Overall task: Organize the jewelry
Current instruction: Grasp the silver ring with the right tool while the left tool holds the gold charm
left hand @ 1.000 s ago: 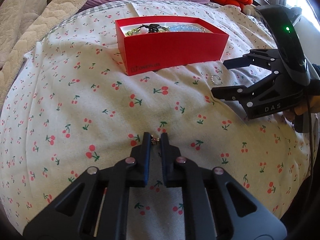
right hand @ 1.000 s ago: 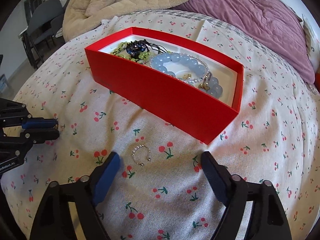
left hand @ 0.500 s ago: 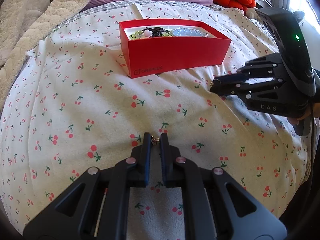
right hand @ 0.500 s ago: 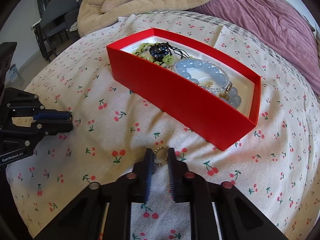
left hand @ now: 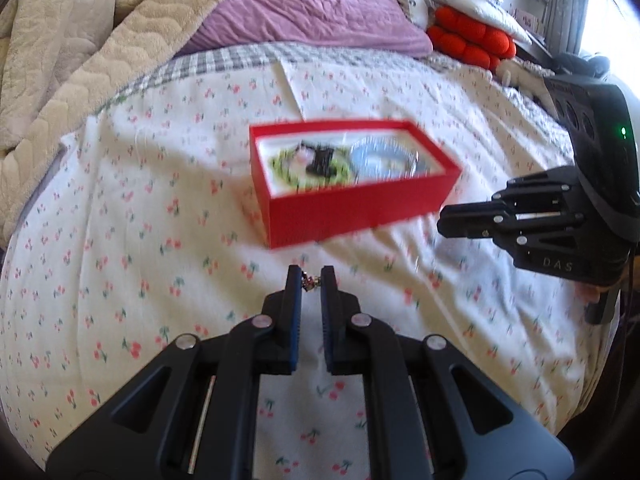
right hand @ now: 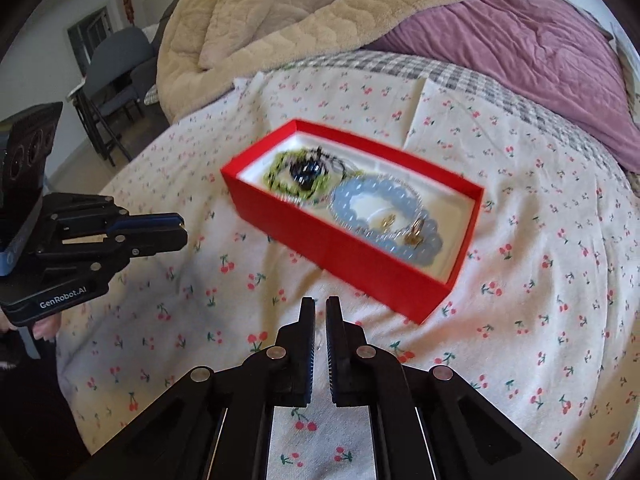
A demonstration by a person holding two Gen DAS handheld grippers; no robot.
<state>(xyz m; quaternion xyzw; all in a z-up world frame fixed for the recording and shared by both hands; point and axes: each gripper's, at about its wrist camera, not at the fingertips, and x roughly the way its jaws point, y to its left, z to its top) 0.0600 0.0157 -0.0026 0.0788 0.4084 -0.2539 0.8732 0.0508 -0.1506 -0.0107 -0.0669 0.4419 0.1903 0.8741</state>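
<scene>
left gripper (left hand: 311, 276): jaws clamped on small charm (left hand: 309, 280), held before red box (left hand: 352, 208) for dropping in | right gripper (right hand: 320, 307): jaws nearly together, contents indiscernible | box on bed (left hand: 120, 220)

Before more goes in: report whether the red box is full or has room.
Has room. The red box holds a green bead strand and a blue bracelet, with white floor showing between them.

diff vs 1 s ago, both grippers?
Right gripper went from open around the silver ring on the bedspread to shut; both grippers lifted off the bedspread. The ring isn't visible now, probably pinched. Left gripper stays shut on a small earring-like piece. Red box and its contents unchanged.
</scene>
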